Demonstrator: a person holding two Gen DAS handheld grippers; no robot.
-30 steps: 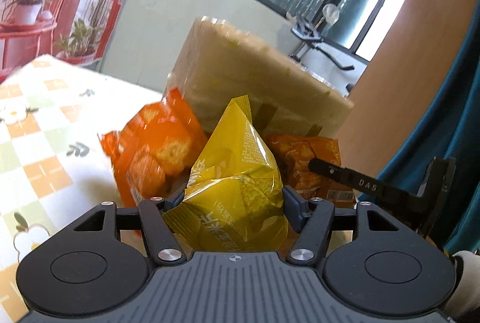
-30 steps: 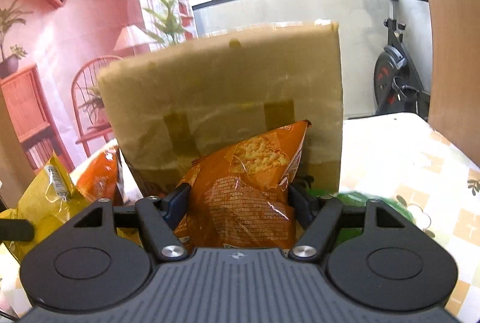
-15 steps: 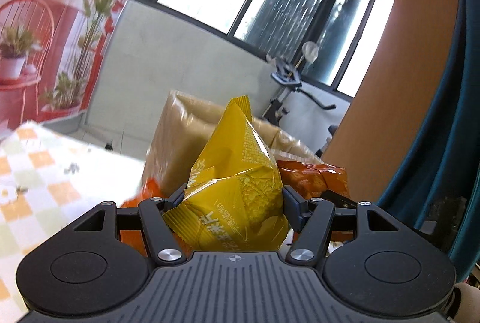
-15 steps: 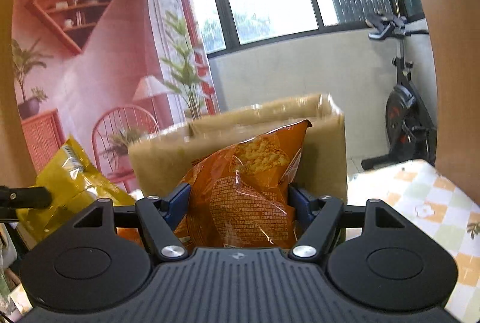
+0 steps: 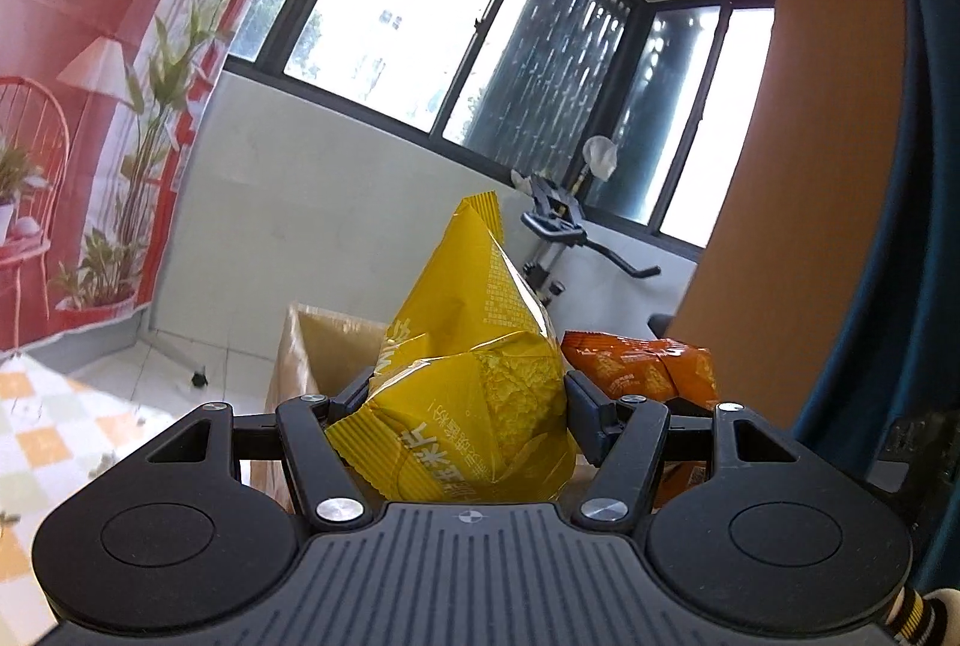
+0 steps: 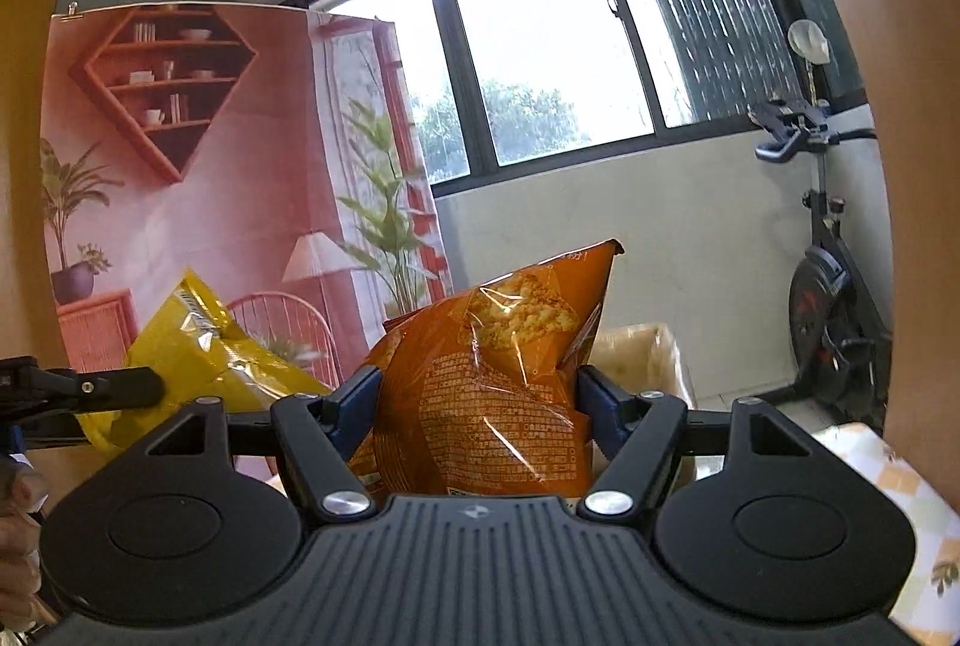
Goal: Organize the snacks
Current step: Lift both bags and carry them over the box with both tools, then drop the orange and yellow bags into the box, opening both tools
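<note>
My left gripper (image 5: 465, 394) is shut on a yellow snack bag (image 5: 474, 382) and holds it high, above the rim of an open cardboard box (image 5: 312, 346). My right gripper (image 6: 477, 397) is shut on an orange snack bag (image 6: 498, 382), also raised above the box (image 6: 642, 352). In the left wrist view the orange bag (image 5: 642, 367) shows to the right of the yellow one. In the right wrist view the yellow bag (image 6: 204, 352) and the left gripper's finger (image 6: 102, 388) show at the left.
A table with a checked cloth (image 5: 42, 436) lies below; its corner shows in the right wrist view (image 6: 900, 514). An exercise bike (image 6: 834, 298) stands by the wall under the windows. A teal curtain (image 5: 924, 226) hangs at the right.
Both grippers have risen with their bags, from table level beside the box to above its rim. The orange bags on the table have dropped out of view.
</note>
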